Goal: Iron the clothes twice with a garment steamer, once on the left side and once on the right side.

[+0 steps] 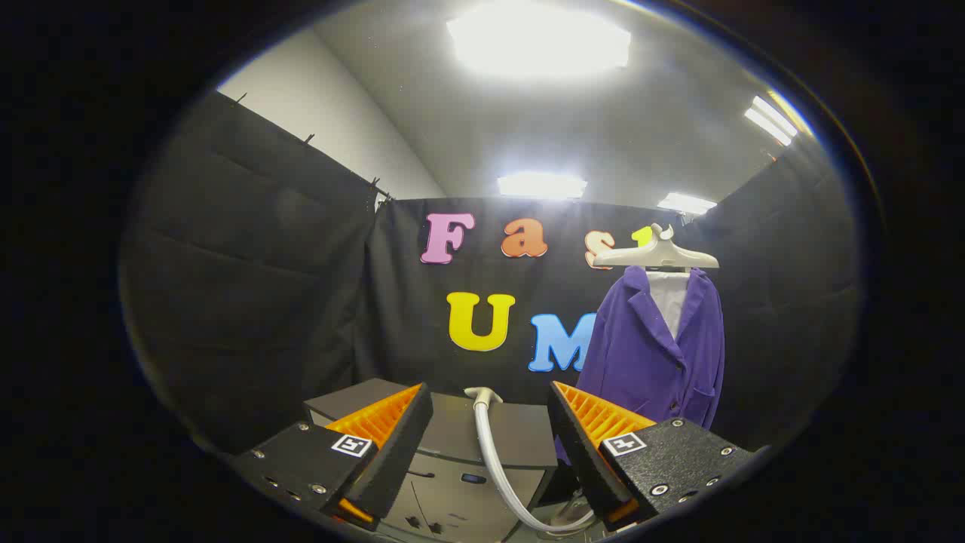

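Black cloth is hanging as the walls of a booth, with a pale ceiling above and several bright light panels glowing on it.

Taking the purple jacket as the landmark — it is hanging against the back wall, beyond the gripper's right-hand finger. It is draped on a pale hanger at its top, and a white lining or shirt is showing in the open collar. The jacket is hanging straight, front facing the camera.

Left of the jacket and lower down, a grey cabinet is standing in front of the back wall. A pale hose is rising over the cabinet's front, curving up from below and ending in a small white fitting near the cabinet's top. This appears to be part of the garment steamer; the hose's lower end is running down toward the base of the right finger, where it is too dim to follow.

The gripper is sitting nearest the camera, left of and below the jacket. Its two fingers are spread wide apart — nothing is between them except the view of the hose and cabinet further off, and neither finger is touching anything. Each finger body is carrying a small square printed marker.
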`<control>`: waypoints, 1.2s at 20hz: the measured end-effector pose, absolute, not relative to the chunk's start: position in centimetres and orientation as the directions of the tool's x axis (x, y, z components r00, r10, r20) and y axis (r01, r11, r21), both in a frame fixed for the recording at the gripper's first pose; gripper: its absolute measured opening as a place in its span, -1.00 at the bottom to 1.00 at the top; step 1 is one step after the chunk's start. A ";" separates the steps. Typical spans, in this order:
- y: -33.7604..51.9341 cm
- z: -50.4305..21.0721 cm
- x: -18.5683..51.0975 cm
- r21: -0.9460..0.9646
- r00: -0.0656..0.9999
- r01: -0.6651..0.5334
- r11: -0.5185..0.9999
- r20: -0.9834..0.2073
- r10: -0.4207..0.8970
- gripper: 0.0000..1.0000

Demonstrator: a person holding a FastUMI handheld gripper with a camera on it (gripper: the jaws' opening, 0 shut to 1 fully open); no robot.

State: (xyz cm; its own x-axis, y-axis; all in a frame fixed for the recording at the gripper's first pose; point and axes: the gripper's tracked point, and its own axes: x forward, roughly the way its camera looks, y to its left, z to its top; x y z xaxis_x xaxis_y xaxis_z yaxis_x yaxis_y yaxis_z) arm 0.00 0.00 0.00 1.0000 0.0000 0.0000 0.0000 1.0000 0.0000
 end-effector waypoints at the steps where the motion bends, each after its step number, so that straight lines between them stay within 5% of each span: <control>1: -0.7 -0.1 -0.3 -0.010 1.000 -0.015 1.000 -0.005 0.015 0.90; 9: -1.4 -1.0 1.8 -0.122 0.994 -0.104 0.987 -0.055 0.098 0.90; 24: 5.6 -2.9 25.0 -0.015 0.971 -0.006 1.000 -0.237 0.002 0.89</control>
